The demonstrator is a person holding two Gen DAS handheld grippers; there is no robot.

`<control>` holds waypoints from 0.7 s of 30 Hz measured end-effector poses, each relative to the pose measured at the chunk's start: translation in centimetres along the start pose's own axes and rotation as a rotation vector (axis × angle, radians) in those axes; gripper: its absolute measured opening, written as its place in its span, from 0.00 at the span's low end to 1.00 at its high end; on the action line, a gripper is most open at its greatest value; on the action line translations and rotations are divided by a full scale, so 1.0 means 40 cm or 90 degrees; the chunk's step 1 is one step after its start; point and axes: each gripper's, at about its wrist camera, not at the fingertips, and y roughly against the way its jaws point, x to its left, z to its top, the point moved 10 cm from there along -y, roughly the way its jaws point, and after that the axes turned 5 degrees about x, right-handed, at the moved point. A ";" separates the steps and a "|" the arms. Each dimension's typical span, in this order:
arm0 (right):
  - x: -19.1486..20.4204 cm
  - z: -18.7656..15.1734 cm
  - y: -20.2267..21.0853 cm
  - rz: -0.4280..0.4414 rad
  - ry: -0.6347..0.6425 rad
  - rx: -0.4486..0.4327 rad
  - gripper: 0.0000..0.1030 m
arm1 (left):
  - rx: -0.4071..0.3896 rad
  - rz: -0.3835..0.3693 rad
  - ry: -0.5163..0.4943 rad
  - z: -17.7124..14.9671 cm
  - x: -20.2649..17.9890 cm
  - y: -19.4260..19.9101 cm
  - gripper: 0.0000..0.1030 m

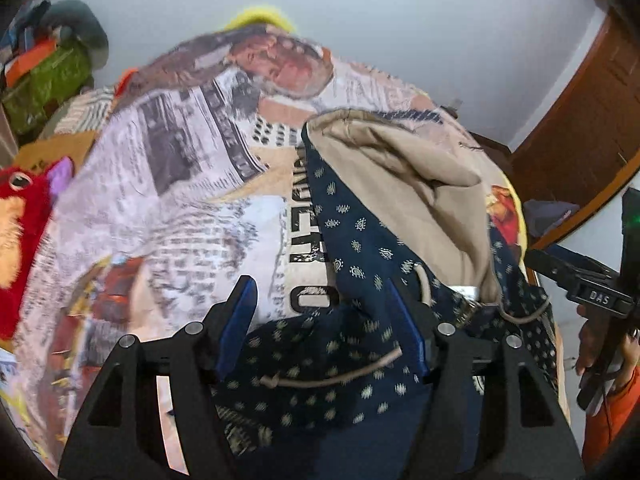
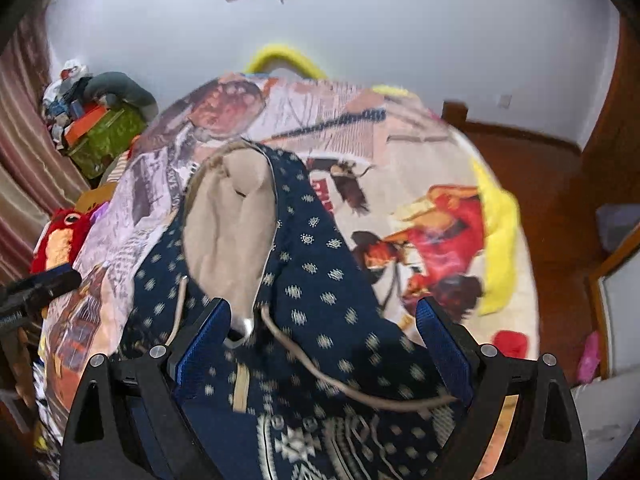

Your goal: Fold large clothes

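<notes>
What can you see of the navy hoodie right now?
The navy hoodie is dark blue knit with small cream motifs and a banded pattern lower down. Its hood lies open, showing a plain beige lining, and beige drawcords trail loose across the front. It lies crumpled on the printed bedspread. The left gripper and right gripper both stand open over it, with cloth between the fingers but not pinched.

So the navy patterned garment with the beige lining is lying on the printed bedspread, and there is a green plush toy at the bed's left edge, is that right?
Nearly: the plush toy is red, not green, as the left wrist view shows. The navy garment does lie on the printed bedspread.
</notes>
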 end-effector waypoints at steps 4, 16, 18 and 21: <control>0.000 0.024 -0.115 0.006 -0.017 0.034 0.90 | 0.034 -0.027 0.003 0.001 -0.022 -0.097 0.63; 0.024 0.061 -0.264 0.125 -0.117 0.047 0.74 | 0.017 -0.068 0.012 0.044 -0.103 -0.166 0.35; 0.040 0.057 -0.253 0.128 -0.099 0.040 0.57 | 0.019 -0.061 -0.003 0.039 -0.111 -0.154 0.10; 0.063 0.042 -0.227 0.142 -0.064 0.034 0.37 | 0.008 -0.066 -0.032 0.025 -0.123 -0.109 0.08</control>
